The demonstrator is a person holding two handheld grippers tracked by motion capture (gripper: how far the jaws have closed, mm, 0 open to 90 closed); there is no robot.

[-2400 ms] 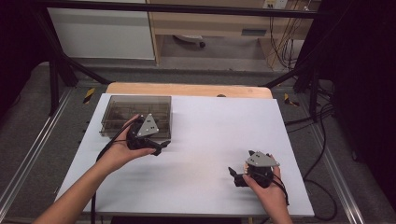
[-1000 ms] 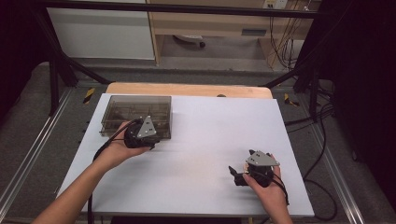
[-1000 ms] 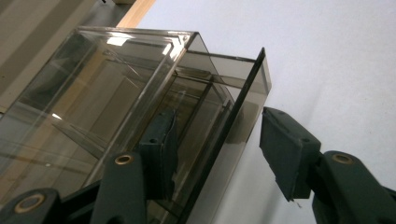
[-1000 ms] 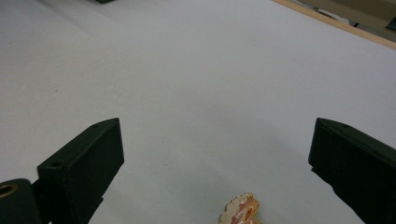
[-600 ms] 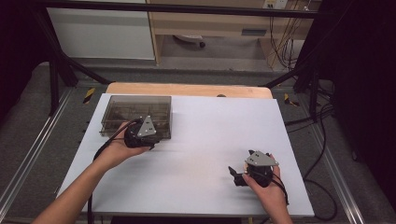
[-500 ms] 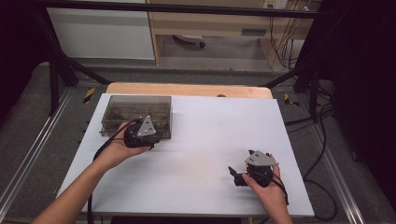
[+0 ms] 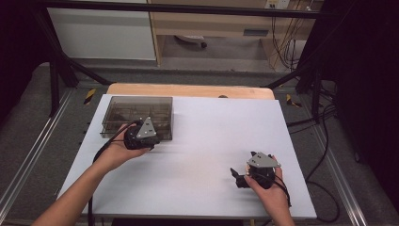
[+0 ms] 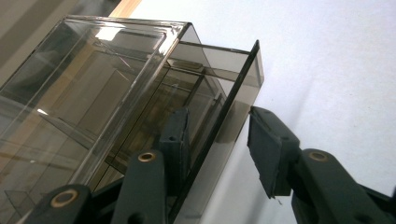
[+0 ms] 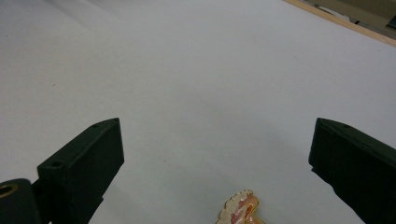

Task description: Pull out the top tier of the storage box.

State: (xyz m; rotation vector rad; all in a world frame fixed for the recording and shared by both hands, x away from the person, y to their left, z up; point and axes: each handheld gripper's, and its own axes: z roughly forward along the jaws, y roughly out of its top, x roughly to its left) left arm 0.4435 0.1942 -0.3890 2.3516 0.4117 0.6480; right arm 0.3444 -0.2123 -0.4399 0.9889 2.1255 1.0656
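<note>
A smoky clear plastic box (image 7: 127, 110) with inner dividers stands at the far left of the white table (image 7: 211, 127). Its drawer is pulled out a little. In the left gripper view the drawer's thin front panel (image 8: 233, 88) stands between the jaws of my left gripper (image 8: 217, 140), one pad inside the drawer and one outside. A gap shows on the outer side, so the gripper (image 7: 149, 123) is open. My right gripper (image 7: 242, 165) rests wide open near the front right. A small orange and cream object (image 9: 239, 210) lies on the table between the jaws of the right gripper (image 9: 215, 149).
The tabletop's wooden far edge (image 7: 188, 89) runs behind the white sheet. Black frame posts (image 7: 61, 70) and cables (image 7: 324, 141) flank the table. A white cabinet (image 7: 103, 33) stands on the floor beyond.
My left gripper has edged slightly forward against the box front. The right hand has hardly moved.
</note>
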